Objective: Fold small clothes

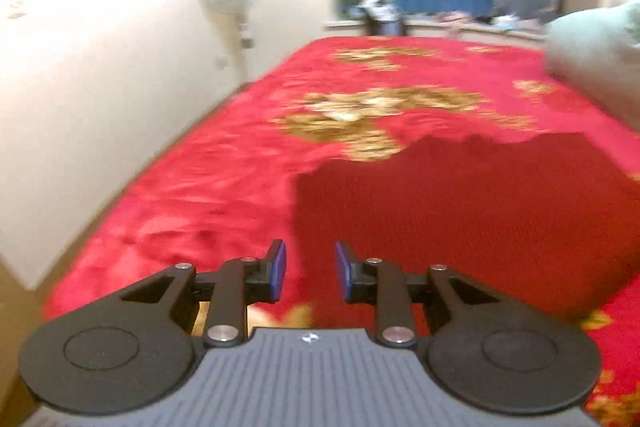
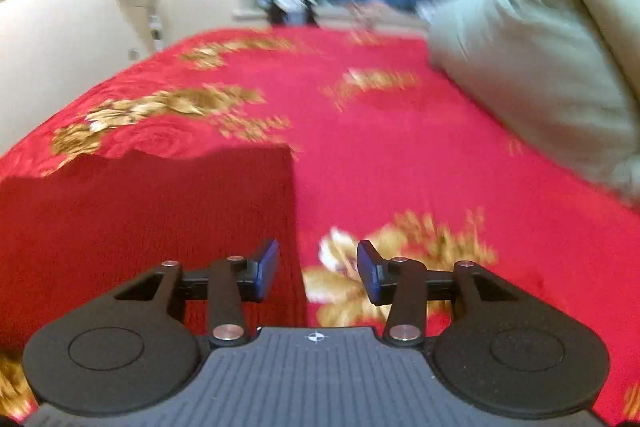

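I see my left gripper (image 1: 310, 269) with fingers apart, holding nothing, above the left edge of the dark red cloth (image 1: 460, 219), which lies flat on the bedspread (image 1: 200, 187). My right gripper (image 2: 318, 269) is spread too, straddling the cloth's right edge. A wall (image 1: 100, 87) borders the bed's left side; a green pillow (image 2: 540, 79) crowds the far right.
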`<state>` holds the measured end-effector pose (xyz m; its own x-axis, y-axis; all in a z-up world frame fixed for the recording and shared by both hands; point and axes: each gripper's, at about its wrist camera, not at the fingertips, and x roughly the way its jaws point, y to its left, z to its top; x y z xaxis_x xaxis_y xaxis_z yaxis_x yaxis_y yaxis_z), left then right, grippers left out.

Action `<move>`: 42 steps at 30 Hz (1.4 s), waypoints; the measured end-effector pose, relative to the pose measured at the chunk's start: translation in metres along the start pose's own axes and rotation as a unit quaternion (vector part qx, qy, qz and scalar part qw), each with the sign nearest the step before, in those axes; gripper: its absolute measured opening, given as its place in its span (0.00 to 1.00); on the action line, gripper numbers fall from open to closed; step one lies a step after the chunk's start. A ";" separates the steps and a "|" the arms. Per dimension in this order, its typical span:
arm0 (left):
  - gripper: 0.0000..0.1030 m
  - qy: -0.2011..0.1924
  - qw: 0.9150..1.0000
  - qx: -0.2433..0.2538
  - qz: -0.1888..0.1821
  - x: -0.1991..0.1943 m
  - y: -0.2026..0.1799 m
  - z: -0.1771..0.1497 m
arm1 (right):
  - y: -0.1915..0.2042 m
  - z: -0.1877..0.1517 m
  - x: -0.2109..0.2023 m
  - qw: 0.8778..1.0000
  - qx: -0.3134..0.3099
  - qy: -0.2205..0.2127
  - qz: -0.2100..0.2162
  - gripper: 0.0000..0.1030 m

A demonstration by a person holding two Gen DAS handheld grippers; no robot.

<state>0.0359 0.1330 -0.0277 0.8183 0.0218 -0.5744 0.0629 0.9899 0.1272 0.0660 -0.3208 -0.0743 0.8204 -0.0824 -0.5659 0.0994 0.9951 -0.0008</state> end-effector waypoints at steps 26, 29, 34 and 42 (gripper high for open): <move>0.59 0.125 0.991 -0.042 -0.023 0.056 -0.013 -0.009 | 0.012 -0.014 0.056 0.994 -0.023 0.103 0.023 0.50; 0.60 0.126 0.991 -0.046 -0.018 0.058 -0.012 -0.008 | 0.008 -0.007 0.044 0.997 -0.015 0.066 0.023 0.50; 0.61 0.127 0.991 -0.051 -0.010 0.058 -0.012 -0.007 | 0.001 -0.003 0.038 0.999 0.001 0.047 0.018 0.50; 0.61 0.128 0.991 -0.047 -0.005 0.058 -0.010 -0.008 | 0.006 -0.001 0.038 0.999 -0.008 0.037 0.018 0.50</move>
<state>0.0783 0.1254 -0.0691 0.6458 0.0343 -0.7628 0.0076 0.9987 0.0513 0.0968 -0.3182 -0.0966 0.7790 -0.0435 -0.6255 0.0623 0.9980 0.0081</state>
